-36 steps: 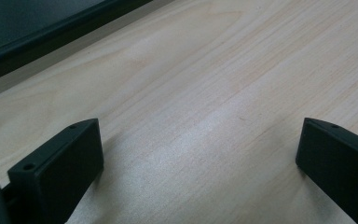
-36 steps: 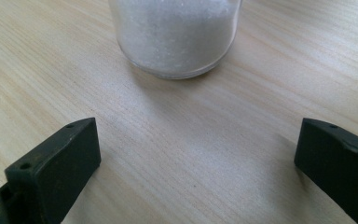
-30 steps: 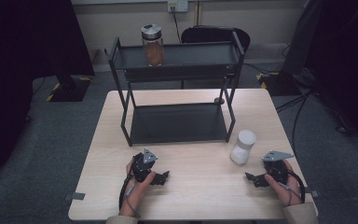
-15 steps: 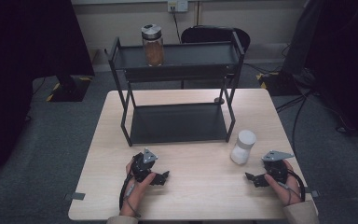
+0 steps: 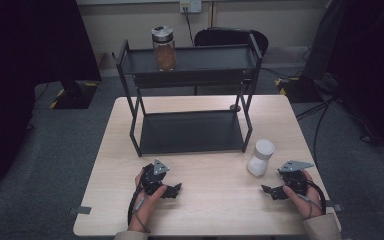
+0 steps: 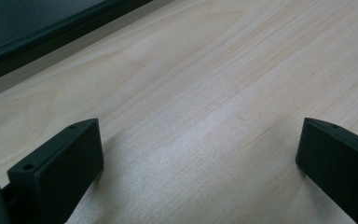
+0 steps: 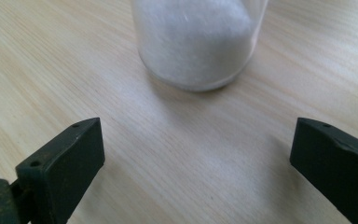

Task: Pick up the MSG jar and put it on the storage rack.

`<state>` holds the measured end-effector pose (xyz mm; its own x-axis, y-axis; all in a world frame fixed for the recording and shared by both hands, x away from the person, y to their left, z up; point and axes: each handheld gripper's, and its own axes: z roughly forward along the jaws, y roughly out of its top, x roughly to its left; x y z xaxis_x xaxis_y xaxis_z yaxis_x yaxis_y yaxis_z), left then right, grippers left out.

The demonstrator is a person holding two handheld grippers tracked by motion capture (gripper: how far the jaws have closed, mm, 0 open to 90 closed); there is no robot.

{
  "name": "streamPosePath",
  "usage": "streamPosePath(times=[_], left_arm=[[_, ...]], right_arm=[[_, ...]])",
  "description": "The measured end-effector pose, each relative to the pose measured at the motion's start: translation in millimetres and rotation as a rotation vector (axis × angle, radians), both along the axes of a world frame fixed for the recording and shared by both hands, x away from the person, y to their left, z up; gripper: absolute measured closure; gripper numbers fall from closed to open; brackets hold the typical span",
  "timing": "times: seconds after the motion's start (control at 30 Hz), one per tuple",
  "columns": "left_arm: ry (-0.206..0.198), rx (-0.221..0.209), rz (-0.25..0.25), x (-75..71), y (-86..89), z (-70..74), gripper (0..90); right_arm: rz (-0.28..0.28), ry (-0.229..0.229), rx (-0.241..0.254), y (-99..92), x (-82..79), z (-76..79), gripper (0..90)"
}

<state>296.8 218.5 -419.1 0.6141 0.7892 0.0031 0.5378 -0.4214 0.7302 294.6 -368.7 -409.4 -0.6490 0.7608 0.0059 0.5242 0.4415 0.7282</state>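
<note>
White-capped clear jar of white powder (image 5: 260,157) stands upright on the pale wooden table (image 5: 210,200), just right of the black 2-tier metal rack (image 5: 192,131) and near the table's right edge. Judged moderately heavy, rigid, smooth-walled, likely slippery and breakable; best gripped mid-body, below the cap. Open tabletop lies in front. Right gripper (image 7: 193,154) faces it, jaws wide, empty. Left gripper (image 6: 198,154) spread wide, empty. Amber-filled jar (image 5: 164,48) sits on the top shelf.
</note>
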Motion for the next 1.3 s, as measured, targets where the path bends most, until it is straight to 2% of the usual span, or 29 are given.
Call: streamPosePath(times=[0.1, 0.37, 0.7, 0.8, 0.93, 1.03, 1.3], left_arm=[[0.0, 0.0, 0.0, 0.0, 0.0, 0.0, 0.0], [0.0, 0.0, 0.0, 0.0, 0.0, 0.0, 0.0], [0.0, 0.0, 0.0, 0.0, 0.0, 0.0, 0.0], [0.0, 0.0, 0.0, 0.0, 0.0, 0.0, 0.0], [0.0, 0.0, 0.0, 0.0, 0.0, 0.0, 0.0], [0.0, 0.0, 0.0, 0.0, 0.0, 0.0, 0.0], [0.0, 0.0, 0.0, -0.1, 0.0, -0.1, 0.0]], right_arm=[[0.008, -0.003, 0.021, 0.0, 1.2, 2.6, 1.6], [0.038, -0.024, 0.036, 4.2, 4.1, 12.9, 1.4], [0.016, -0.046, 0.083, 9.5, 14.0, 21.3, 1.7], [0.016, -0.069, 0.076, 13.1, 14.4, 25.5, 2.5], [0.018, -0.088, 0.095, 13.8, 16.2, 27.8, 6.8], [0.009, -0.104, 0.134, 10.8, 16.9, 26.0, 10.5], [-0.008, -0.118, 0.196, 7.9, 22.2, 24.5, 18.2]])
